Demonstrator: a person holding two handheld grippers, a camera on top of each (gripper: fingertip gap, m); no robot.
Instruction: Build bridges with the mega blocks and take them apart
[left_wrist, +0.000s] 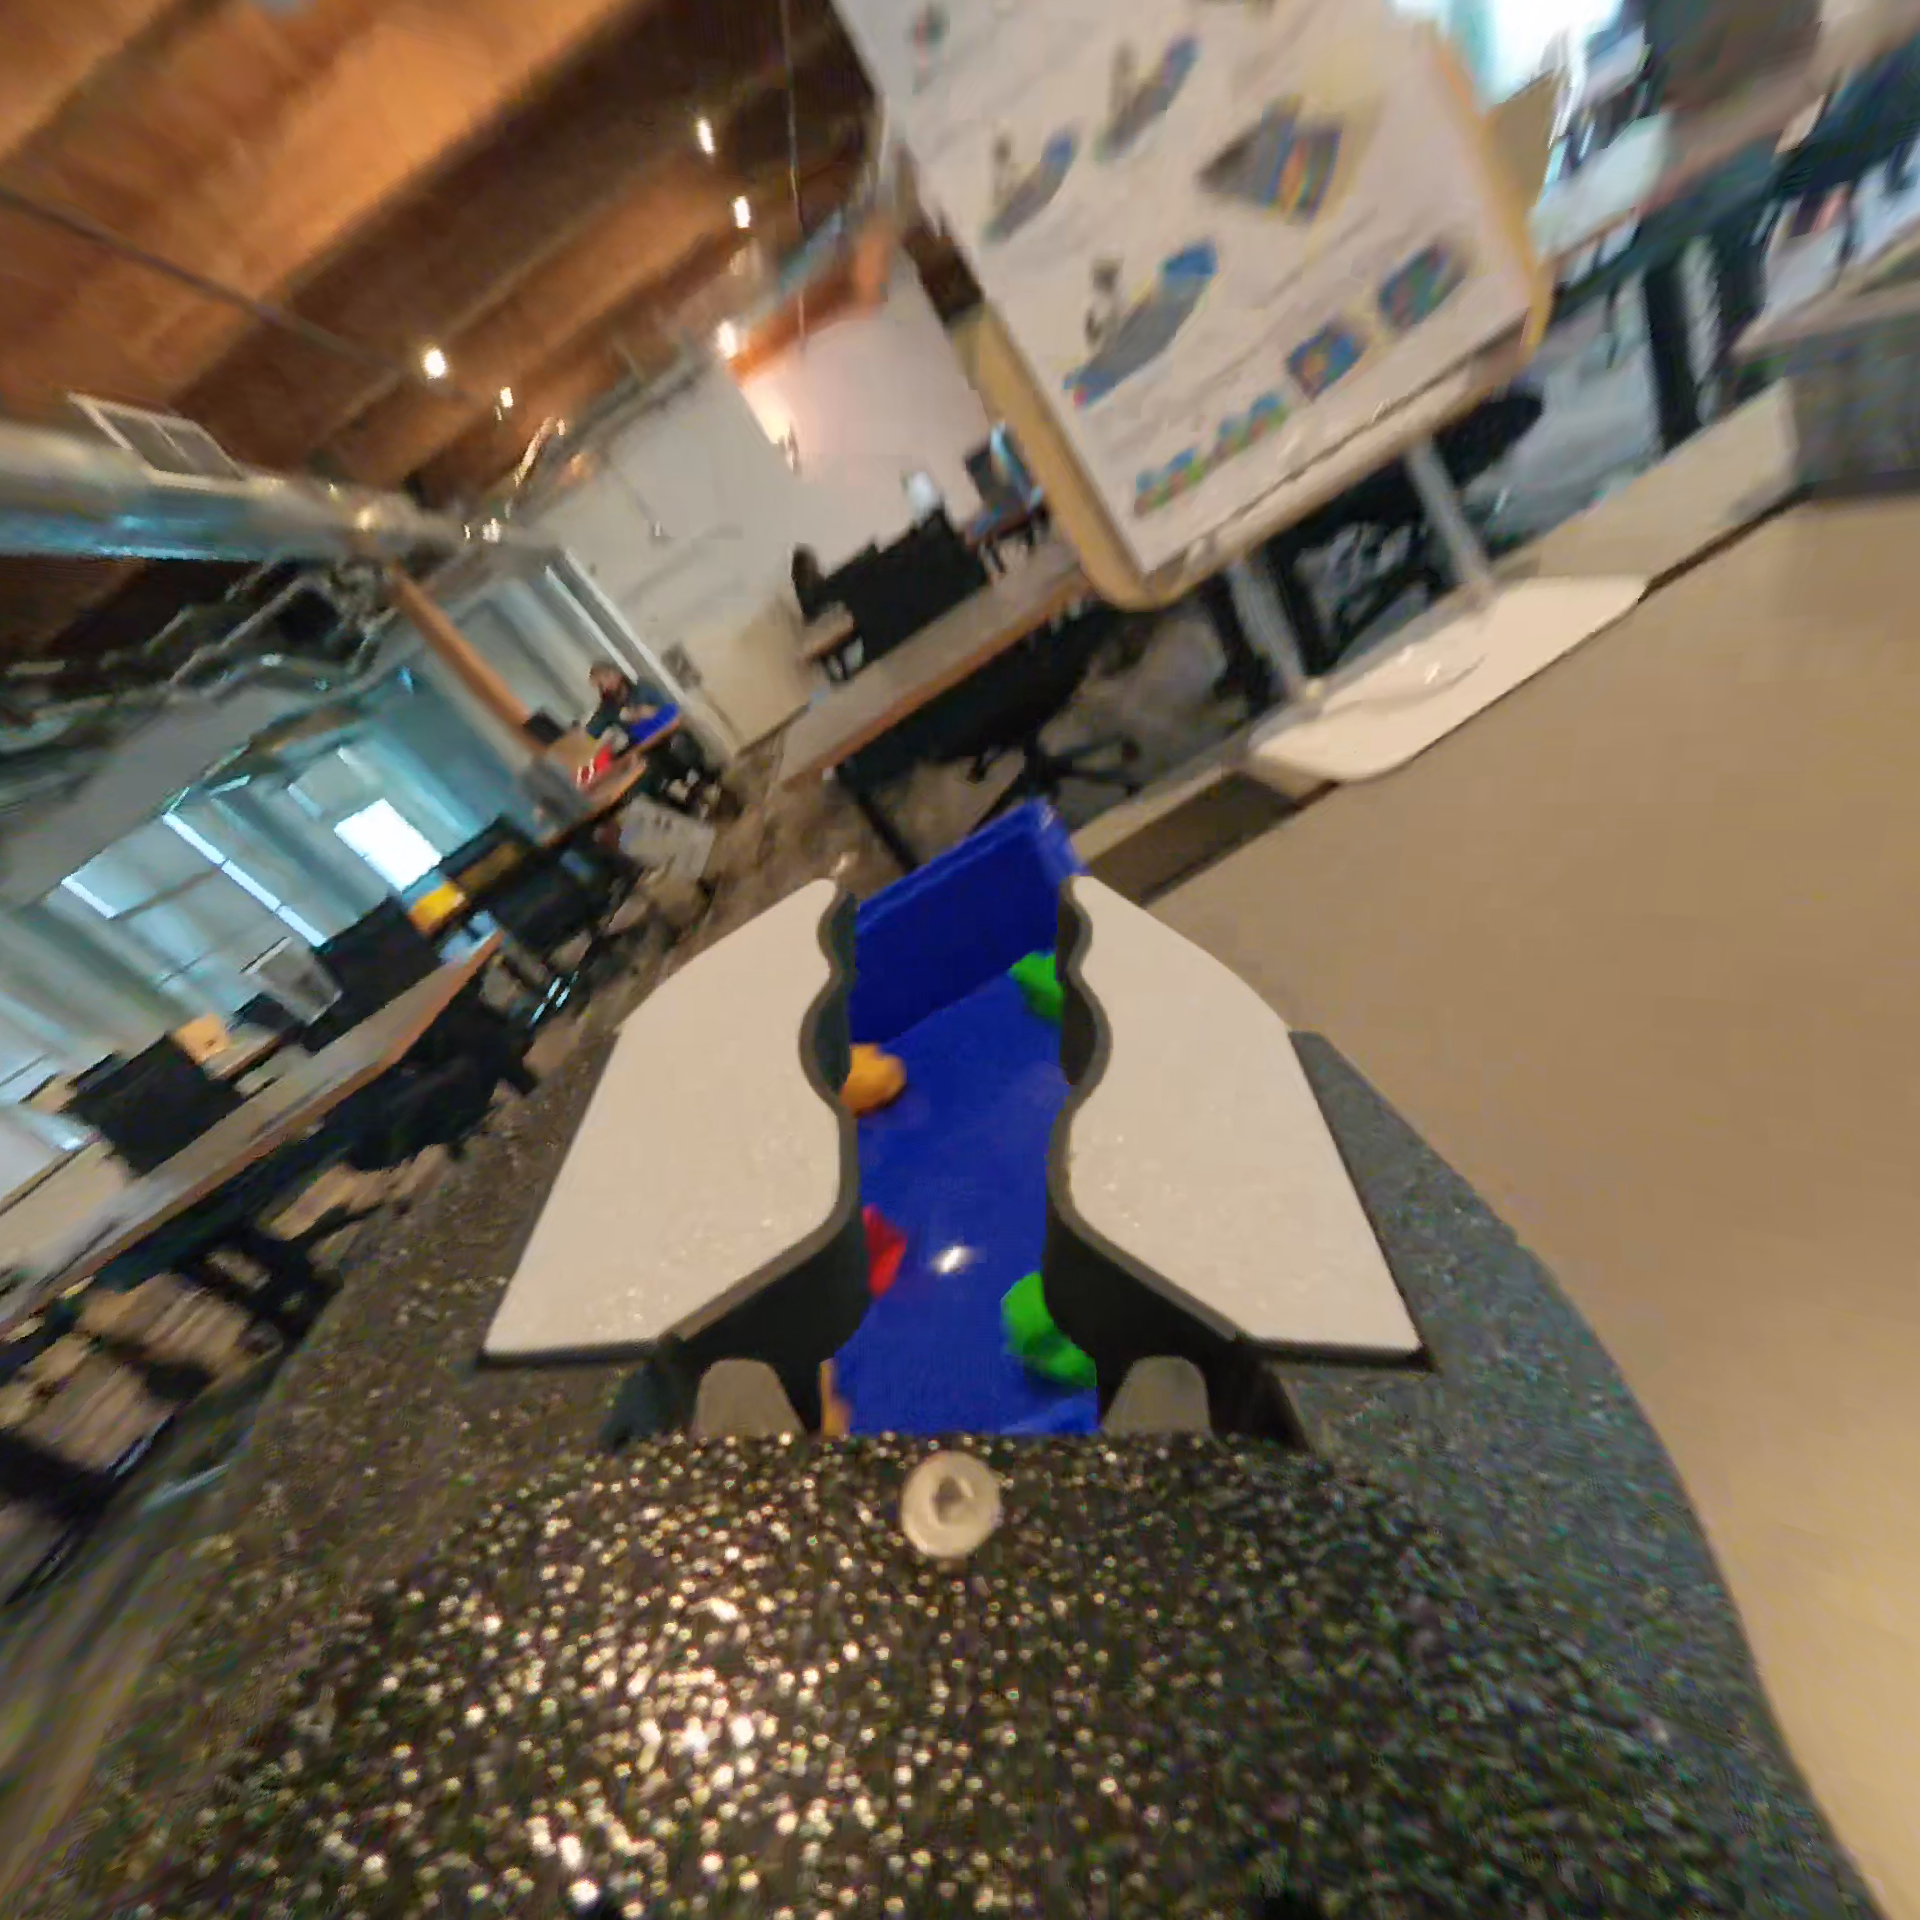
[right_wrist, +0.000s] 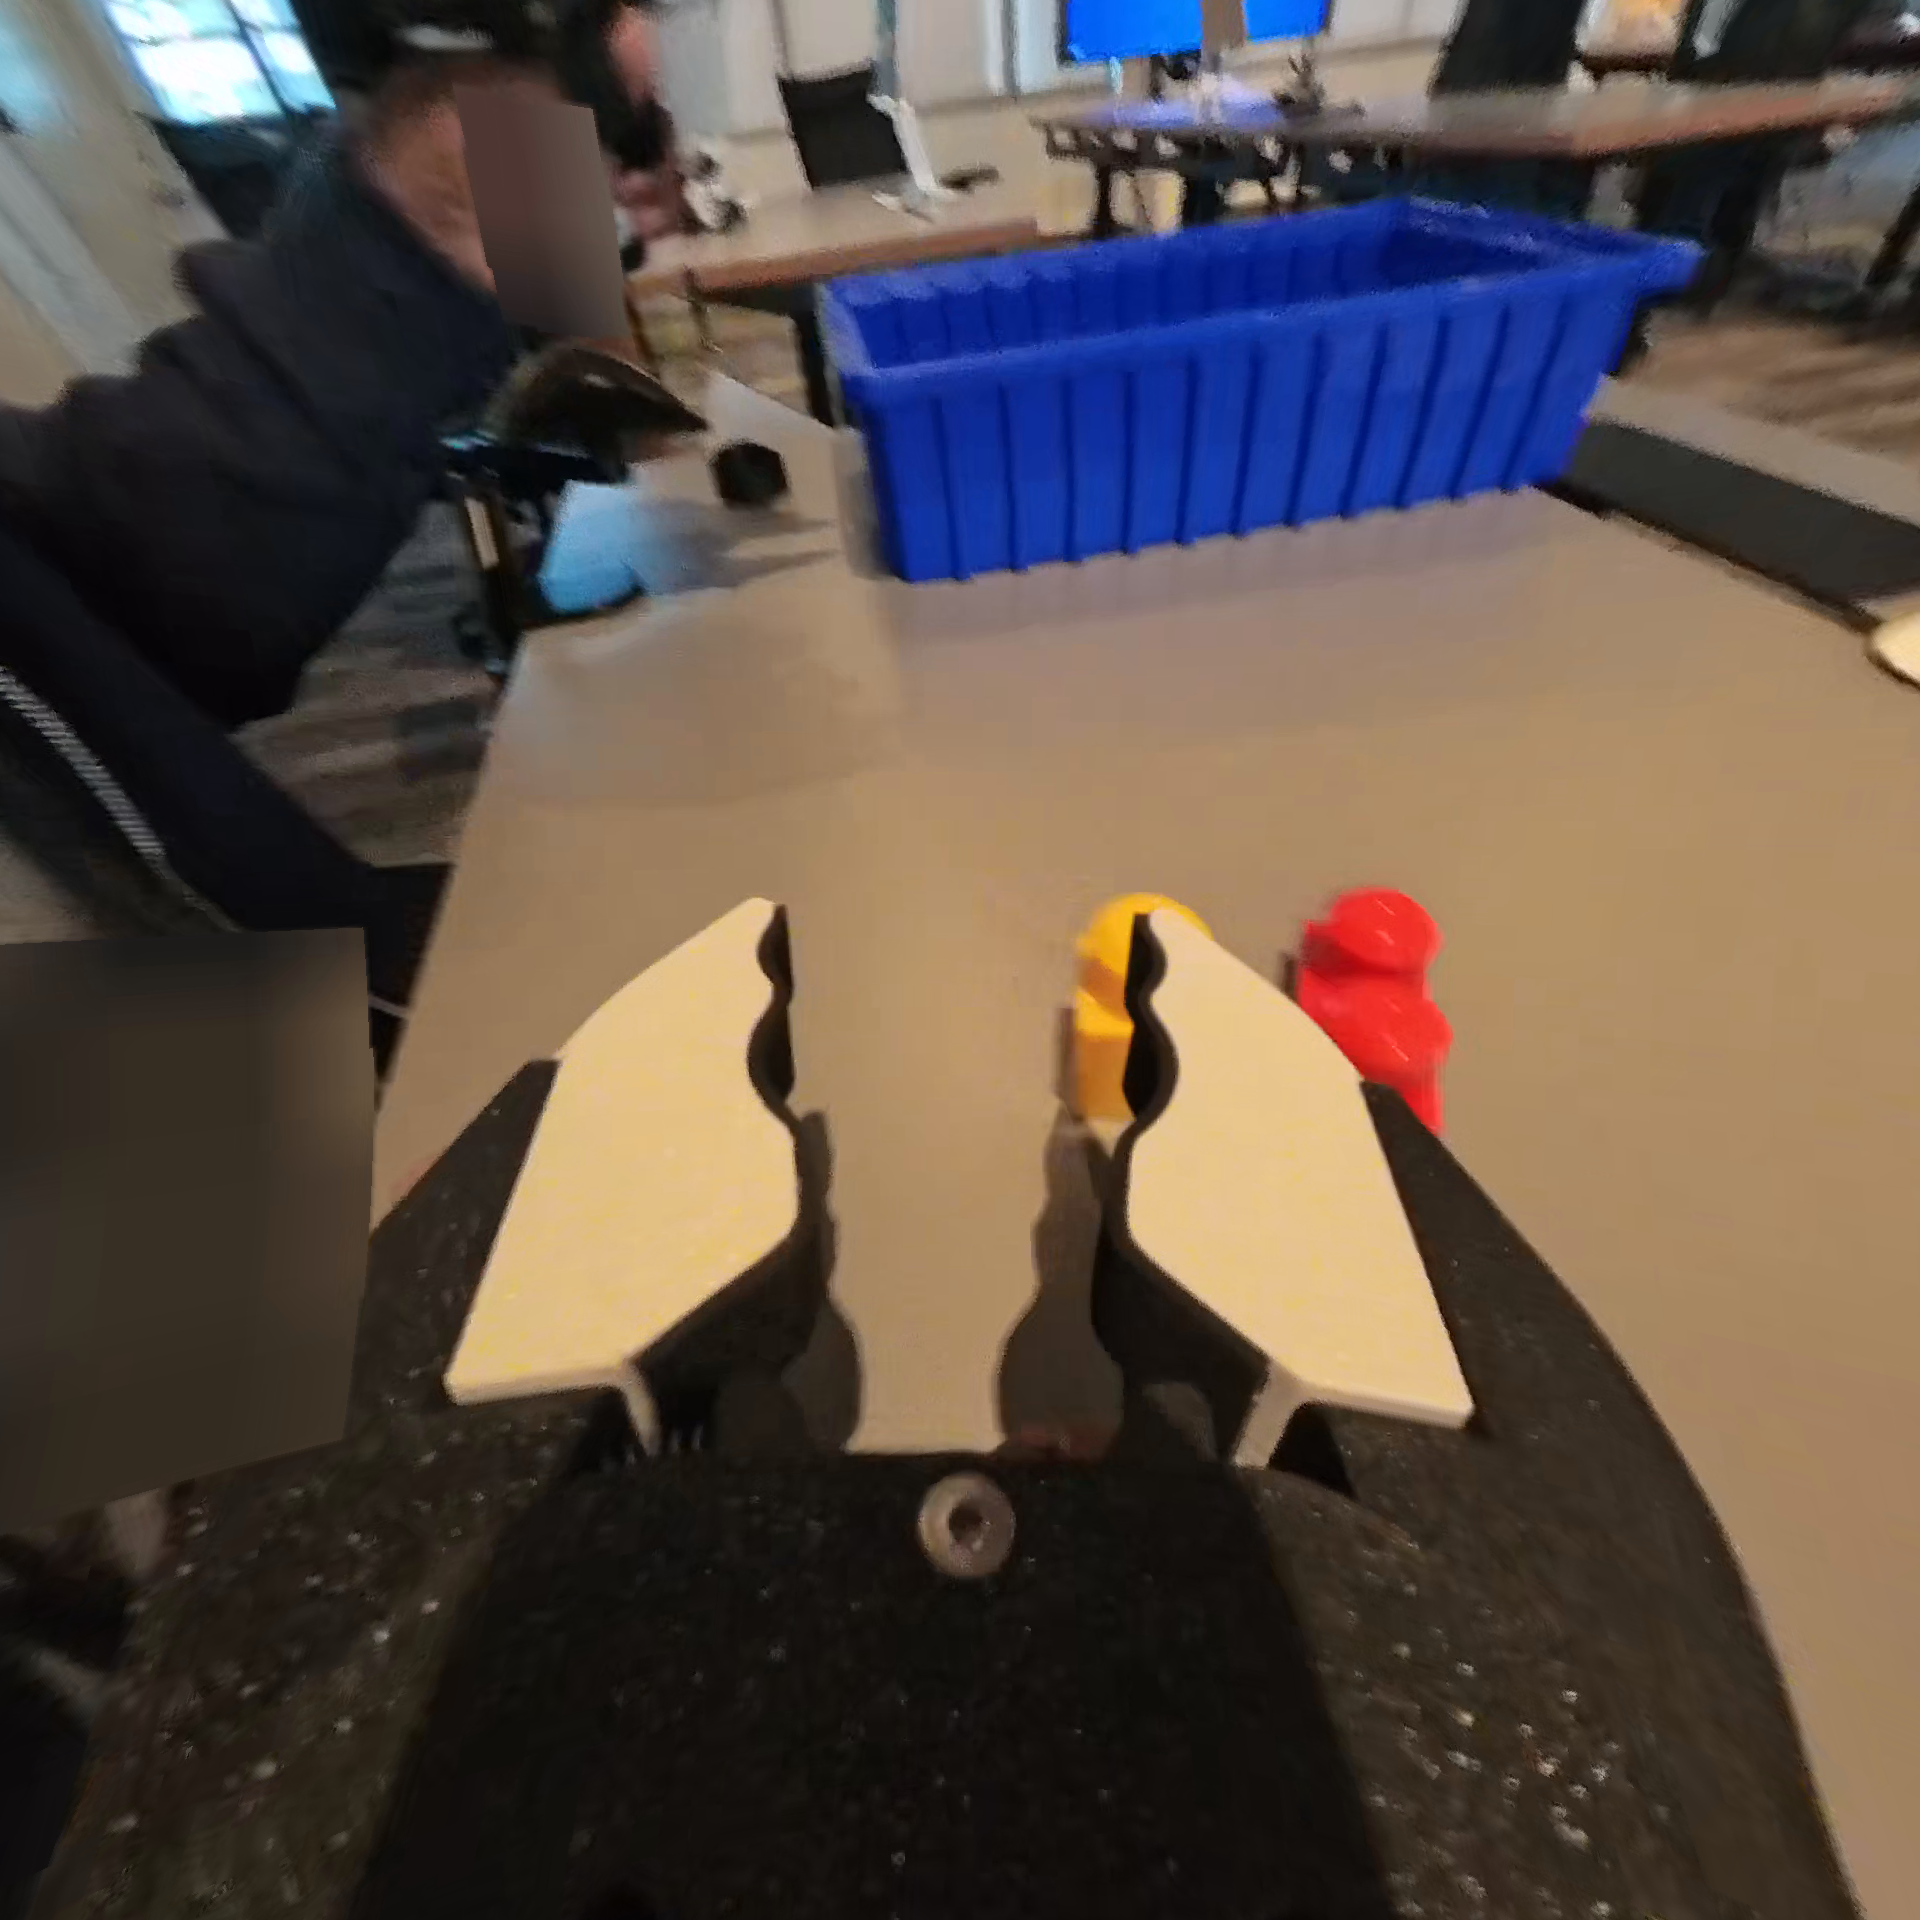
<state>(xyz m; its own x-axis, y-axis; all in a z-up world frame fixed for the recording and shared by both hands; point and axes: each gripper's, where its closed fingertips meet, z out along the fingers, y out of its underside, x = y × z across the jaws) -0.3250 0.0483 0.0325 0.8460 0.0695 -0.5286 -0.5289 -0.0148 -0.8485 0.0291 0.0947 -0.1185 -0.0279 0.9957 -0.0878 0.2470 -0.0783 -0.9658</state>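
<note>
Standing upright on the table (right_wrist: 1143, 727), yellow block (right_wrist: 1099, 1023) and red block (right_wrist: 1371, 997), seemingly studs up, both jaws parted, empty.

Left wrist view: camera sits behind the left gripper (left_wrist: 956, 914), looking forward along its fingers and steeply down into the blue bin (left_wrist: 956, 1143), close above it. Frame is rolled; the table (left_wrist: 1558, 1039) runs up the right side and the room tilts across the upper left.

Right wrist view: camera sits behind the right gripper (right_wrist: 961, 920), held level and low over the table (right_wrist: 1143, 748). It faces across the table toward the bin (right_wrist: 1226, 457), which stands well off at upper centre.

Shared: the bin and the table, inside versus outside wall.
</note>
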